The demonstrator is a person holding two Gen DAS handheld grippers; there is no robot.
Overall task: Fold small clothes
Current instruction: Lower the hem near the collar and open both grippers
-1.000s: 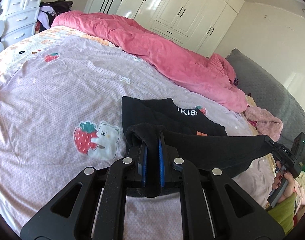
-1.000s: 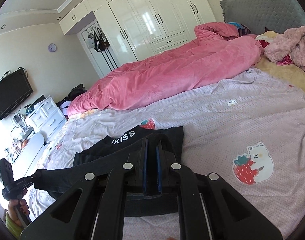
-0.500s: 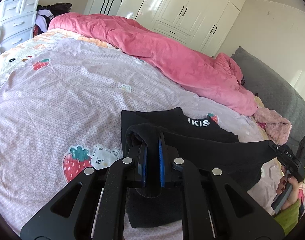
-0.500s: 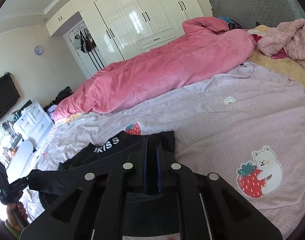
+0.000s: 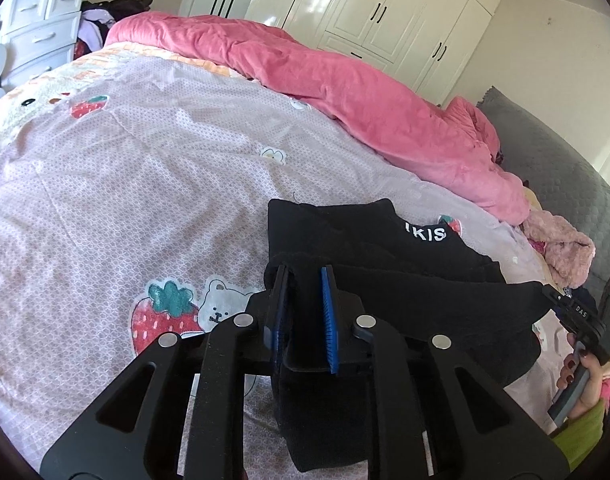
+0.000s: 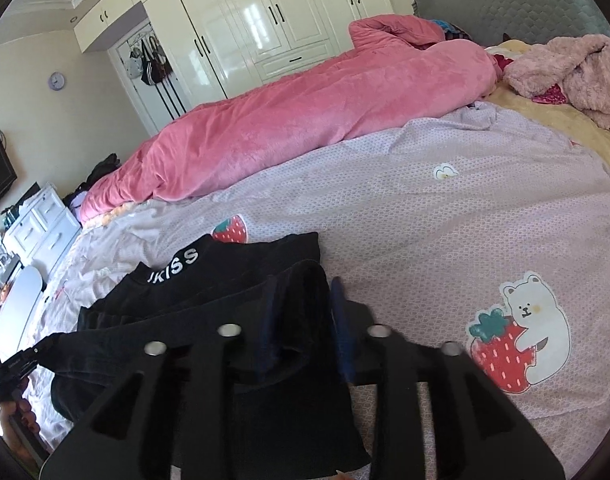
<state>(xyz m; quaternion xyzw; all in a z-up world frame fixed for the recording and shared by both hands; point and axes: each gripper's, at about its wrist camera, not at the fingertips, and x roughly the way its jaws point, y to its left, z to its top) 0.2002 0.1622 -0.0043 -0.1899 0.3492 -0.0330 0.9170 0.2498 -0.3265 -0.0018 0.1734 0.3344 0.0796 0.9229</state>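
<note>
A small black garment (image 5: 385, 248) with white waistband lettering lies on the pale purple bed sheet (image 5: 125, 184); it also shows in the right wrist view (image 6: 209, 296). My left gripper (image 5: 305, 276) is open, its blue pads parted with the garment's left folded corner lying between them. My right gripper (image 6: 301, 284) is open too, with the garment's right corner between its parted fingers. The folded lower edge stretches between the two grippers. The right gripper shows at the far right of the left wrist view (image 5: 561, 304).
A pink duvet (image 5: 365, 100) lies along the far side of the bed. A fluffy pink garment (image 6: 573, 72) lies near the grey headboard (image 6: 517, 4). White wardrobes (image 6: 273, 20) and a white drawer unit (image 5: 37, 28) stand beyond the bed.
Both grippers moved forward over the garment, laying the lower edge towards the waistband. Their jaws have parted from shut to open.
</note>
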